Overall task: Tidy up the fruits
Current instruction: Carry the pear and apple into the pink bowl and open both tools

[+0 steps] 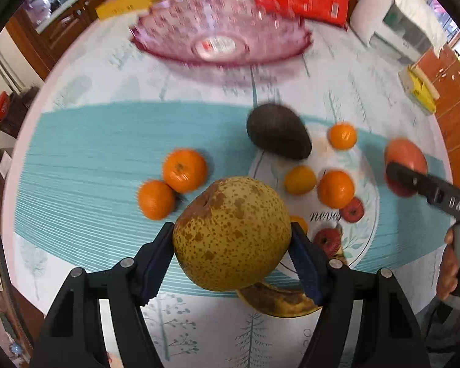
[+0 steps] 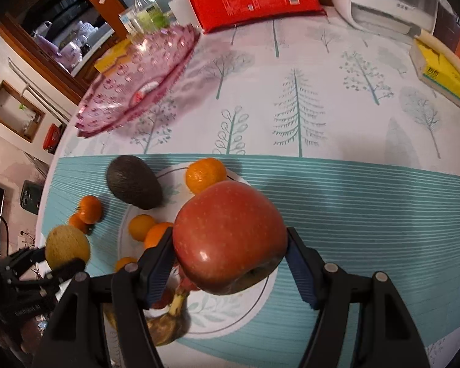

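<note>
Black left gripper (image 1: 232, 256) squeezes a spotty pear (image 1: 231, 233) up off the table. Right gripper (image 2: 230, 263) squeezes a red apple (image 2: 228, 236) above the plate (image 2: 230, 316). Both fruits look ready to go into the pink bowl (image 1: 220, 30) ahead.

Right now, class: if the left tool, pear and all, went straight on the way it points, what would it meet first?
Probably the tablecloth. The left tool holds the pear and points steeply down at the teal band, just right of two mandarins; depth is unclear, so it might clip them.
</note>
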